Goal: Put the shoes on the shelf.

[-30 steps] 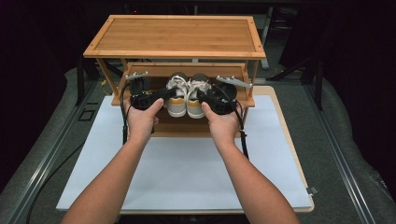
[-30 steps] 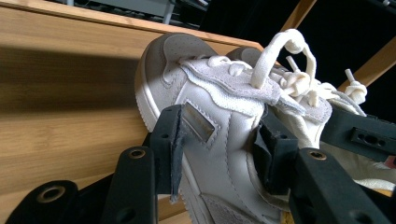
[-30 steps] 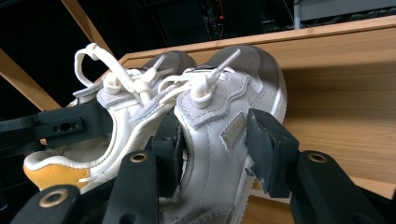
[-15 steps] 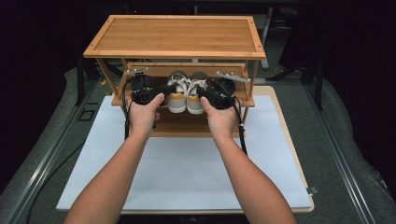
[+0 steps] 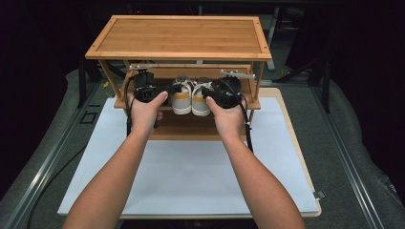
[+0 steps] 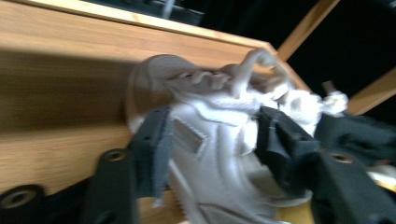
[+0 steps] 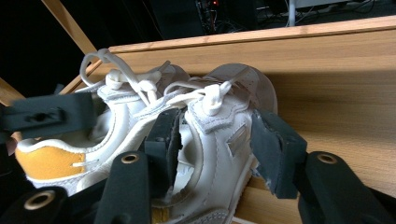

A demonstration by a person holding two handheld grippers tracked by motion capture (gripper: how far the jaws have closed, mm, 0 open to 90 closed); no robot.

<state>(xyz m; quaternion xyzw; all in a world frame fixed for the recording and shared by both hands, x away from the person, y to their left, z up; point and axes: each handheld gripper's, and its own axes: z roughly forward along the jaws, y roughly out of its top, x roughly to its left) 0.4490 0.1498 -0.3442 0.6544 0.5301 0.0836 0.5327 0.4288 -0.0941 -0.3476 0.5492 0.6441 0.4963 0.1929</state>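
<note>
A pair of white sneakers with yellow heels stands on the middle shelf [image 5: 122, 102] of a bamboo rack, the left shoe [image 5: 181, 100] touching the right shoe [image 5: 200, 101]. My left gripper [image 5: 167, 90] reaches in from the left and its jaws straddle the left shoe [image 6: 219, 116]. The left gripper [image 6: 215, 140] has just been opening, and its pads sit close to the shoe's sides. My right gripper [image 5: 211, 91] straddles the right shoe [image 7: 219, 126]. The right gripper [image 7: 215, 144] has also just been opening, one pad between the two shoes, the other slightly off the outer side.
The rack's top shelf [image 5: 181, 38] overhangs both grippers, and its slanted side posts [image 5: 258, 83] stand close by. A white mat [image 5: 191, 171] covers the table in front of the rack. The left gripper's jaw [image 7: 46, 116] shows beside the left shoe [image 7: 116, 126].
</note>
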